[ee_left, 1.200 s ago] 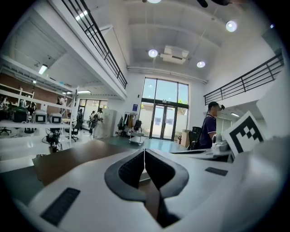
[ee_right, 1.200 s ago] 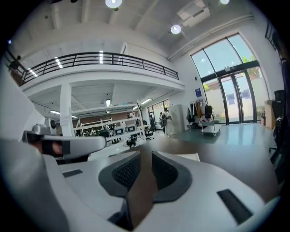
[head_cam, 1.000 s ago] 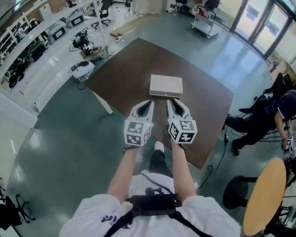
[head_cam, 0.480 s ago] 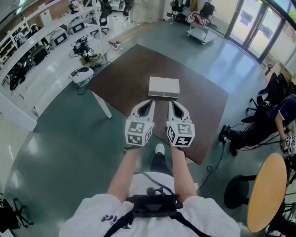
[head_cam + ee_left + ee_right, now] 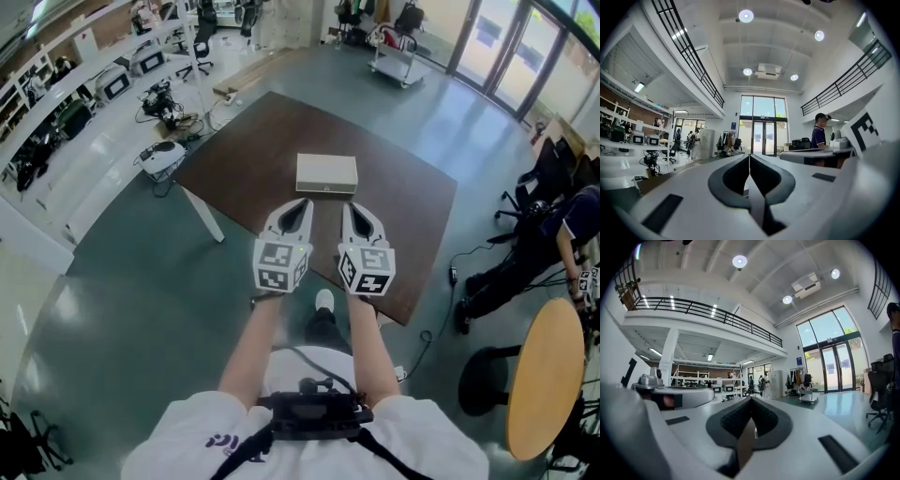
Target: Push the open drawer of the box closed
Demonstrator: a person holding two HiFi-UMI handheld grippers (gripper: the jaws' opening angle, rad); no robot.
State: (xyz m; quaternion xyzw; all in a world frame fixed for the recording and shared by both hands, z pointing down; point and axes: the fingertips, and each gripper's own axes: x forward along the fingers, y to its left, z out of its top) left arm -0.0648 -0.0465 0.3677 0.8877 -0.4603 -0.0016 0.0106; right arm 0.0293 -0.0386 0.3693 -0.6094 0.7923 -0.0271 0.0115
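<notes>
A flat beige box [image 5: 326,172] lies on the dark brown table [image 5: 403,216], its front face toward me with a small dark mark at mid-front; its drawer does not visibly stick out. My left gripper [image 5: 302,202] and right gripper [image 5: 344,204] are held side by side above the table's near part, just short of the box and not touching it. Both have their jaws together with nothing between them. In the left gripper view [image 5: 749,156] and the right gripper view [image 5: 751,399] the jaws meet at the tips and point level across the hall; the box is hidden there.
White benches with equipment [image 5: 56,103] line the left. Cables and devices [image 5: 161,155] lie on the floor by the table's left corner. A seated person [image 5: 553,234] is at the right, beside a round wooden table [image 5: 544,389] and a black stool [image 5: 487,380]. A cart [image 5: 394,56] stands far back.
The view has shifted slightly, so the box and table sit a little higher and further left in the frame. Both grippers hold the same side-by-side pose, still shut.
</notes>
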